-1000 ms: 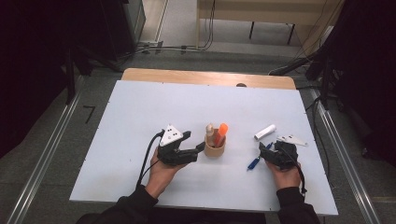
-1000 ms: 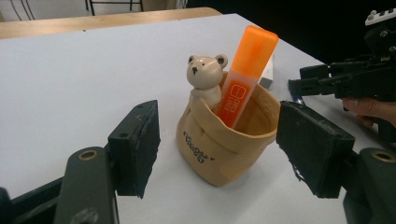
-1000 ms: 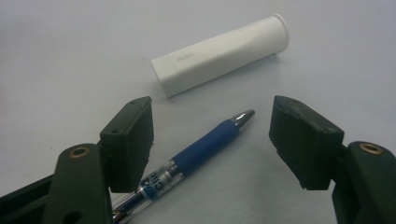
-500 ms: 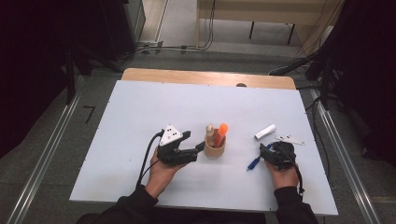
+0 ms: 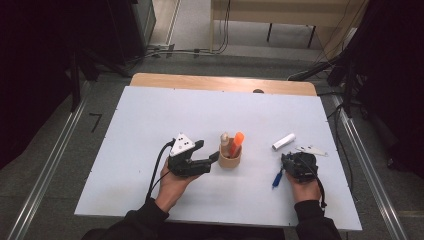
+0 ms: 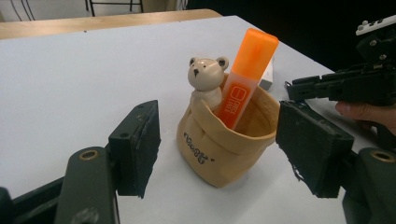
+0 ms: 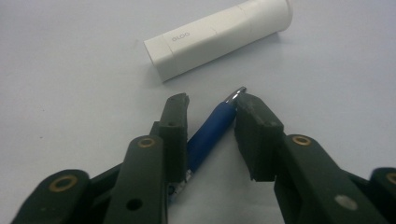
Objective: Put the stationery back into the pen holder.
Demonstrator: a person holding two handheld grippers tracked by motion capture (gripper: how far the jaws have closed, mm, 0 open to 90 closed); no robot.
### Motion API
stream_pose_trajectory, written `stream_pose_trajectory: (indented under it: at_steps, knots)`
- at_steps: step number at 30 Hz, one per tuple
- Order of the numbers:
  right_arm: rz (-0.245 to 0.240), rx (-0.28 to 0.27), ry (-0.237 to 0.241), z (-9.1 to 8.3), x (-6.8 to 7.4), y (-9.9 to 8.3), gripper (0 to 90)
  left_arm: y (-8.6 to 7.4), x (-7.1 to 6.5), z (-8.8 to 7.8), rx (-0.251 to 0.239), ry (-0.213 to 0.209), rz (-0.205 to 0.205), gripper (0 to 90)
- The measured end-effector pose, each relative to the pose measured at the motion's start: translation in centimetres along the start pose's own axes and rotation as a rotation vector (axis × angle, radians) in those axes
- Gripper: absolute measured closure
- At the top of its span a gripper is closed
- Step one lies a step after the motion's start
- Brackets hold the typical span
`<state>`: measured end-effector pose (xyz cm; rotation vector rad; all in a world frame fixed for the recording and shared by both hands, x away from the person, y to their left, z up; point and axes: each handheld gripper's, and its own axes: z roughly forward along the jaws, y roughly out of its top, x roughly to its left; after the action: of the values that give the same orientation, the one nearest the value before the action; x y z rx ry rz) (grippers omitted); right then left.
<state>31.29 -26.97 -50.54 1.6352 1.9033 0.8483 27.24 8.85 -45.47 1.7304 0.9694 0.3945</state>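
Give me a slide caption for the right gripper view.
Right gripper jaws, just closing, straddle a blue pen lying near a white tube.

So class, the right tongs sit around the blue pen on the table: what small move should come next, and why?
Probably finish closing. The right tongs have just been closing, and the blue pen lies between their pads, one pad close against it, the other showing a gap. Once it is gripped, a lift toward the pen holder, which the left tongs flank, looks likely.
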Motion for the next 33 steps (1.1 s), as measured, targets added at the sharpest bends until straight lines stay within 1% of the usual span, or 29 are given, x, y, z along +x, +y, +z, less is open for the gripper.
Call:
stream_pose_trajectory:
  at_steps: [5, 12, 17, 18, 20, 21, 24, 30, 33]
  knots:
    - [-0.012, 0.004, 0.013, -0.16, -0.07, -0.02, 70.1, -0.01, 0.03, 0.02, 0.001, 0.000, -0.002, 31.5]
    - [-0.035, 0.004, 0.010, -0.27, -0.07, -0.03, 77.4, 0.00, 0.06, -0.03, 0.002, 0.001, -0.001, 31.7]
    - [-0.052, 0.007, 0.012, -0.32, -0.01, -0.07, 76.1, 0.00, 0.09, -0.04, 0.001, 0.000, -0.002, 31.9]
    - [-0.057, 0.011, 0.009, -0.30, 0.00, -0.09, 74.5, 0.00, 0.09, -0.04, 0.001, 0.000, -0.002, 31.9]
    - [-0.051, 0.016, 0.013, -0.34, -0.05, -0.11, 70.6, 0.01, 0.11, -0.05, 0.000, 0.000, -0.002, 31.9]
    - [-0.052, 0.018, 0.010, -0.38, -0.06, -0.11, 70.6, 0.00, 0.10, -0.06, -0.001, 0.000, -0.002, 31.9]
    - [-0.056, 0.021, 0.007, -0.42, -0.17, -0.15, 76.4, -0.01, 0.09, -0.03, 0.001, 0.000, -0.002, 31.9]
    - [-0.054, 0.021, 0.012, -0.41, -0.29, -0.12, 78.0, -0.03, 0.05, -0.02, 0.000, -0.001, -0.002, 31.9]
    - [-0.056, 0.002, 0.023, -0.61, -0.34, -0.07, 78.3, -0.01, 0.07, -0.05, 0.000, -0.001, -0.004, 32.1]
